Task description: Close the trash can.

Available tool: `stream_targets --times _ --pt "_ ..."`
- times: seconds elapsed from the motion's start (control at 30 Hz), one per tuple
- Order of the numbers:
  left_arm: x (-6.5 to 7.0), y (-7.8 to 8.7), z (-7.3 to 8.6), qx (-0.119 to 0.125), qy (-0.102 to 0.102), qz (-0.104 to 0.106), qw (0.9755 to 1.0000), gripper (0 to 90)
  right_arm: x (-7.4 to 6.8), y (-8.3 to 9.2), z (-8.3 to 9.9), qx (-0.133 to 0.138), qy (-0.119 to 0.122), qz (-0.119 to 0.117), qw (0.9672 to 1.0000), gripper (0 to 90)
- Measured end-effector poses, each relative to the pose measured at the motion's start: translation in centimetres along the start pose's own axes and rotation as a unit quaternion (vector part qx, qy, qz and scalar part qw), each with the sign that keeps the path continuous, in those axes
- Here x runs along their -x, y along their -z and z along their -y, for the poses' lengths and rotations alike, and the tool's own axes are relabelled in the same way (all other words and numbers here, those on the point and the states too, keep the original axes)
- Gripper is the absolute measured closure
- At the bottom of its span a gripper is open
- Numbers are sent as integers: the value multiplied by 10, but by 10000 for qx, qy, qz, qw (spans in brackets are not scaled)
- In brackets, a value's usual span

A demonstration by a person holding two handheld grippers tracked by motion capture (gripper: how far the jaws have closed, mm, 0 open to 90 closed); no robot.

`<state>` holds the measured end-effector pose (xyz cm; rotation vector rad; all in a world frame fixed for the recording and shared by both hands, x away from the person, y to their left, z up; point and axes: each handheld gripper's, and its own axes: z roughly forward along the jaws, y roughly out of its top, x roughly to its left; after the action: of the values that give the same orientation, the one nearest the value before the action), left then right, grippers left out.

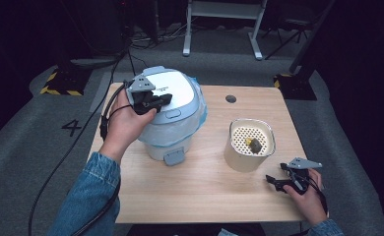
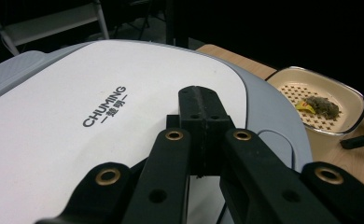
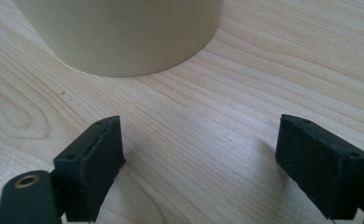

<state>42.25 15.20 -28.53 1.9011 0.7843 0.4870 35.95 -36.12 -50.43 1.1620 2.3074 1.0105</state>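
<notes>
Bin lid [image 2: 77, 121] under closed empty left claw [image 2: 203, 116], bin body half hidden, right claw [image 3: 199, 144] wide open, empty

- The right gripper [image 3: 201, 161] pointed low over the wooden table [image 3: 245, 79], its two black jaws rising from the bottom edge — one at the left, one at the right.
- The jaws stood wide apart, with nothing but bare wood grain between them.
- The left jaw's flat pad faced inward, and a brass-ringed pivot showed on the link below it.
- Farther off, at the top left, stood the rounded base of a cream container [image 3: 124, 32] — its wall smooth and plain, its foot resting on the table.
- The container sat well beyond the jaw tips, not touching either.
- A small dark speck marked the wood to the left of the container.
</notes>
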Motion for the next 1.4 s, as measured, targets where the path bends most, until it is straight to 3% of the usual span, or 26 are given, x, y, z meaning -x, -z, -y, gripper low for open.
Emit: stream_targets --times 0.1,0.2,0.3,0.57,0.87,1.17,1.33,1.4 --pt "2 2 1 32 38 -38 10000 900 0 0 0 -2 8 -8 10000 151" --pt "4 9 2 94 232 -72 9997 531 0 0 0 -3 7 -9 10000 151" --pt "4 24 5 217 241 -30 9995 417 0 0 0 -3 8 -10 10000 151" --pt "14 72 34 246 54 -149 9996 374 0 0 0 -3 7 -10 10000 151" --pt "16 98 76 273 265 -211 9991 354 0 0 0 -5 8 -8 10000 151" --pt "12 92 117 126 429 -317 9985 344 0 0 0 -3 15 -7 10000 150" --pt "12 84 141 220 726 -290 9967 334 0 0 0 -4 14 -2 10000 150" --pt "11 80 151 165 754 -315 9965 333 0 0 0 -12 6 36 10000 143"
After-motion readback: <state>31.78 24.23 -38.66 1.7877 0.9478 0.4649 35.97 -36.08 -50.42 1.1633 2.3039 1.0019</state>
